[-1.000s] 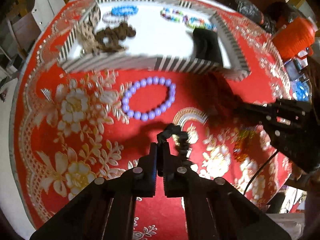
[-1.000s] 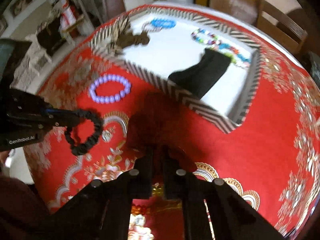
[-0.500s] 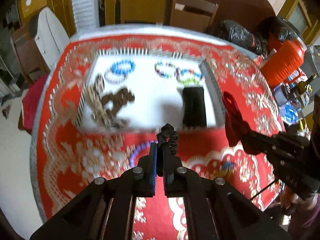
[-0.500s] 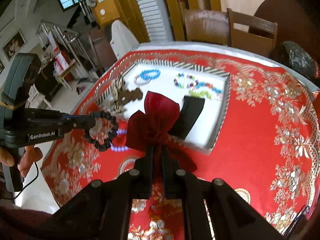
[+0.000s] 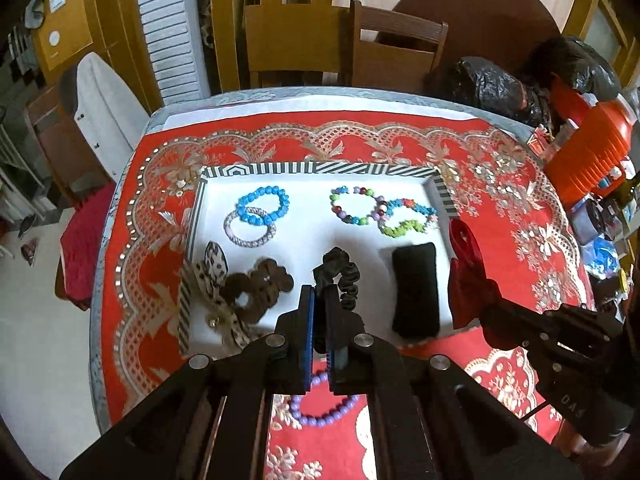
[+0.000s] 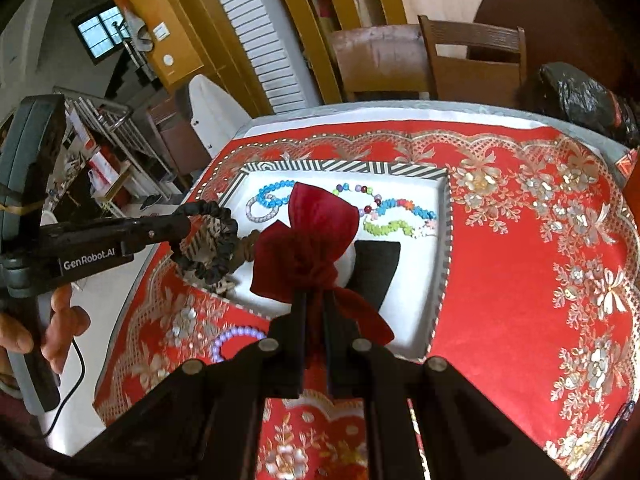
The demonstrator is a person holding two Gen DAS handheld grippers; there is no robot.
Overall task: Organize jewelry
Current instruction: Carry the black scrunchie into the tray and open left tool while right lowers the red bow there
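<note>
Black scrunchie (image 5: pixel 340 276) pinched in closed left gripper (image 5: pixel 319 300) above tray (image 5: pixel 320 169); red bow (image 6: pixel 308 252) clamped in right gripper (image 6: pixel 314 300). Release advised low, on bare tray floor, clear of bracelets (image 5: pixel 262 208).

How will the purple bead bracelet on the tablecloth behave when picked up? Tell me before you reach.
The purple bead bracelet probably goes limp: separate round beads strung in a loop, so it should sag from one pinch point. The smooth beads may slip or roll between the fingers. It looks light, likely dragging easily across the red tablecloth if pushed.
</note>
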